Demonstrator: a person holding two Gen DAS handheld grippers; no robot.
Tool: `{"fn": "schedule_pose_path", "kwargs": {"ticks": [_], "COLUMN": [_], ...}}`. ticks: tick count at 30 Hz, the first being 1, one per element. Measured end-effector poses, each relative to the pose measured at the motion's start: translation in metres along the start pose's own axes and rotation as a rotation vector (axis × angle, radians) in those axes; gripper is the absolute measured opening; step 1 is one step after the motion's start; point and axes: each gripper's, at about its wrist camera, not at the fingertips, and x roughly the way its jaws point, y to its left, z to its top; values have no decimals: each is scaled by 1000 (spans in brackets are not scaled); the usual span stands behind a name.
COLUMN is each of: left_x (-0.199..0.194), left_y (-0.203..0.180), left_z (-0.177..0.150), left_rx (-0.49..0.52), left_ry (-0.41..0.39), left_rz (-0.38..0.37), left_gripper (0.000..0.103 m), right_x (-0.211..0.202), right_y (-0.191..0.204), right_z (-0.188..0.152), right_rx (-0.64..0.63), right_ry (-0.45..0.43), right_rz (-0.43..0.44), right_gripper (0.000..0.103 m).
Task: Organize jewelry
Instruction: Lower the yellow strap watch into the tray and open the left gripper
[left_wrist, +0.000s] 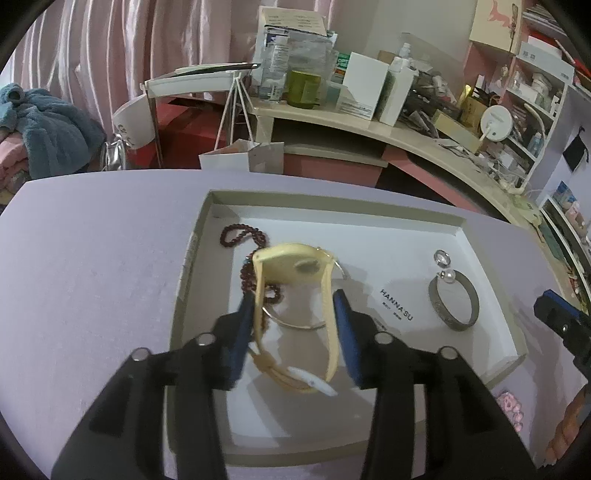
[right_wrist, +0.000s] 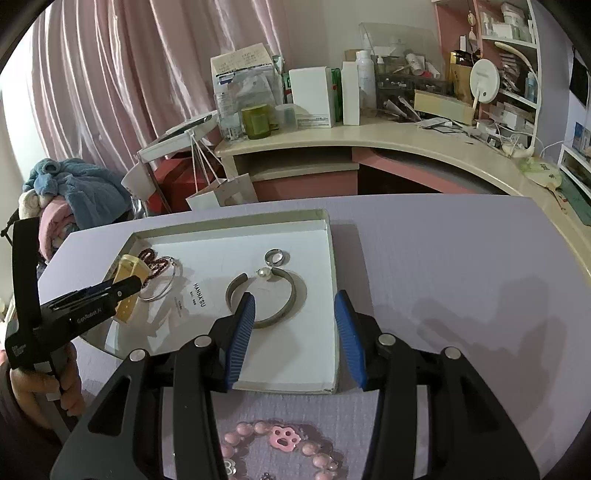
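Observation:
My left gripper (left_wrist: 293, 314) is shut on a cream yellow wristwatch (left_wrist: 291, 264), holding its strap loop just above the white tray (left_wrist: 332, 208). Under it in the tray lie a dark red bead string (left_wrist: 240, 234) and a thin silver bangle (left_wrist: 295, 323). A grey cuff bracelet (left_wrist: 454, 301), a pearl (left_wrist: 448, 274) and a silver ring (left_wrist: 441, 257) lie at the tray's right. My right gripper (right_wrist: 295, 314) is open and empty over the tray's near right part (right_wrist: 295, 380), above the grey cuff (right_wrist: 284, 295). A pink bead bracelet (right_wrist: 280, 439) lies on the table below it.
The tray sits on a lilac table (left_wrist: 92, 258). Behind stand a cluttered cream desk (left_wrist: 369, 125), pink curtains (left_wrist: 110, 55) and a chair with a paper bag (left_wrist: 240, 155). A blue towel pile (left_wrist: 48, 129) is at far left.

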Motion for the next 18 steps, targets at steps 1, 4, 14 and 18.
{"fn": "schedule_pose_path", "kwargs": {"ticks": [1,4,14,18], "left_x": [-2,-13,-73,-106], "left_y": [0,2,16,24], "left_z": [1,2,-7,-22], "left_rx": [0,0,-3,0], "left_ry": [-7,-36,-103,-141], "left_rz": [0,4,-10,-6], "left_gripper": [62,71,73,78], "right_x": [-1,-5,-39,-55], "right_y": [0,3,8,14], "right_z": [-1,-3,-20,-37], "right_rx": [-3,-18,-33,-43], "right_ry": [-2,-12,-52,-61], "right_rz": [0,-6,-11,-11], "right_gripper": [47,47,54,54]}}
